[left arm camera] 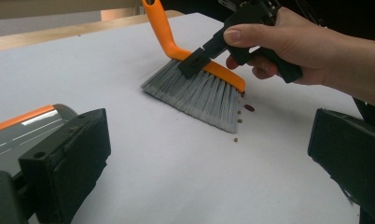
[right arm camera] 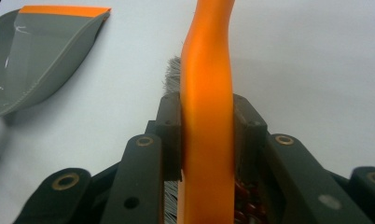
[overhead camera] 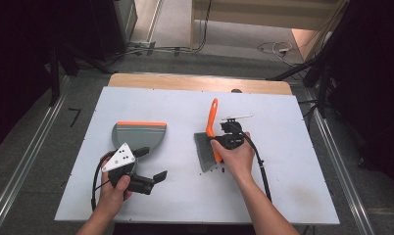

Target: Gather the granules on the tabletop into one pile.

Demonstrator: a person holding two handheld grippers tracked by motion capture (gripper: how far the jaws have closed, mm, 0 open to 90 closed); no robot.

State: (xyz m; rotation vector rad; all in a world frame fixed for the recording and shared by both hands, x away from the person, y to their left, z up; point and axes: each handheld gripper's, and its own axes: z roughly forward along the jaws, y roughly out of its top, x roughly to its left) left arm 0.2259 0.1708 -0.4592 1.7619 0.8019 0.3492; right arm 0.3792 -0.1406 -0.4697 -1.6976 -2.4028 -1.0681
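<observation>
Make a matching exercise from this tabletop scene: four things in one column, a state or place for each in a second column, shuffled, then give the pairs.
Things:
1. brush
2. dustpan
3. left gripper
4. brown crumbs

States or places:
A. jaws open, nothing between them
B. lying on the table by the bristle tips
C. clamped by its orange back in the right gripper
D. flat on the table, orange lip at its far edge

Pairs: 1-C, 2-D, 3-A, 4-B
</observation>
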